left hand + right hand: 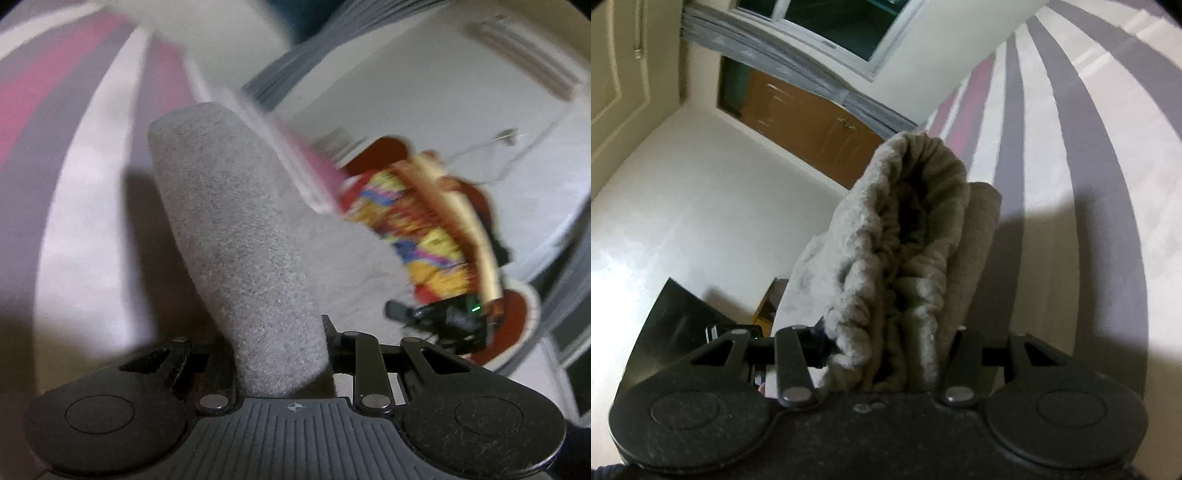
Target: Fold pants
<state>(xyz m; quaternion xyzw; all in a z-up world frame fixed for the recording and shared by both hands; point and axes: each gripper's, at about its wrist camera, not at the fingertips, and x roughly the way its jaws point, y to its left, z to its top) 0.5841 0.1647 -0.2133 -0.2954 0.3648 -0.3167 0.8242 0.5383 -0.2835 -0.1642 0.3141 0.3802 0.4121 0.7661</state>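
The pants are grey fleece. In the left wrist view a smooth fold of the pants (236,236) rises from my left gripper (280,354), which is shut on it; the fingertips are hidden by cloth. In the right wrist view the gathered elastic waistband of the pants (905,240) stands up from my right gripper (890,354), which is shut on it. Both hold the pants lifted above a striped sheet. The right gripper, blurred, shows in the left wrist view (436,317).
A bedsheet (74,155) with white, grey and pink stripes lies below, also in the right wrist view (1071,155). A person in colourful clothing (424,229) is at the right. A brown door (809,122), window and pale floor lie beyond the bed.
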